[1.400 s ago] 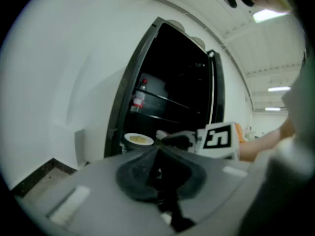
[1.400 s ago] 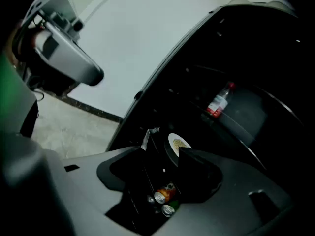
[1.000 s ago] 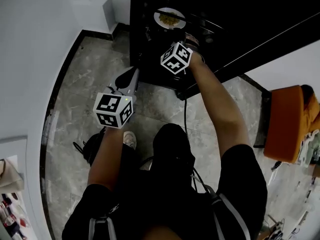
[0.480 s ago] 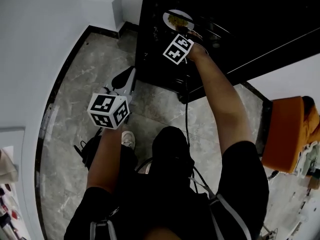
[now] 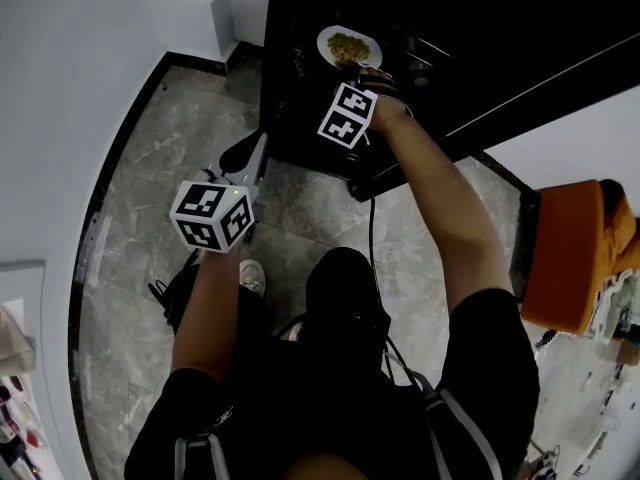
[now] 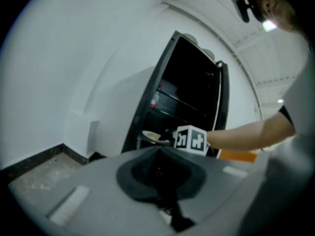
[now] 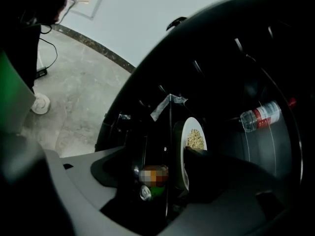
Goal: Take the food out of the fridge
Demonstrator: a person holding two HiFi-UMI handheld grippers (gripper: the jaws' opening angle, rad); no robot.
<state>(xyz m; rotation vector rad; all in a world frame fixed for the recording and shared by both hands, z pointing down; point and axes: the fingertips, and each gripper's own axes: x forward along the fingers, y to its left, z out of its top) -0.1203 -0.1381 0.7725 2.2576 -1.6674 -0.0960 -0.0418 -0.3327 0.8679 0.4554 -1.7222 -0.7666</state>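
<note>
Head view: the right gripper (image 5: 364, 69) has pushed deeper into the open black fridge (image 5: 470, 28). A second ago its marker cube sat short of the white plate (image 5: 326, 40); now its tip reaches the plate's near edge. The plate, with its yellowish food (image 5: 348, 45), sits on a shelf inside. The left gripper (image 5: 247, 154) hangs over the marble floor (image 5: 150, 168), well apart from the fridge.

Left gripper view: its jaws are pressed together with nothing between them, and it points at the fridge from the side (idle, by the look of it).

Right gripper view: the jaws have just been opening and stand wide. The plate's rim lies between them, the dark jaw over the top face beside the food and the grey one below. No pad visibly presses on it. A water bottle (image 7: 261, 114) lies further back.

I judge that the reach is done. Closing on the rim is the next step, and the food has not left the shelf.
</note>
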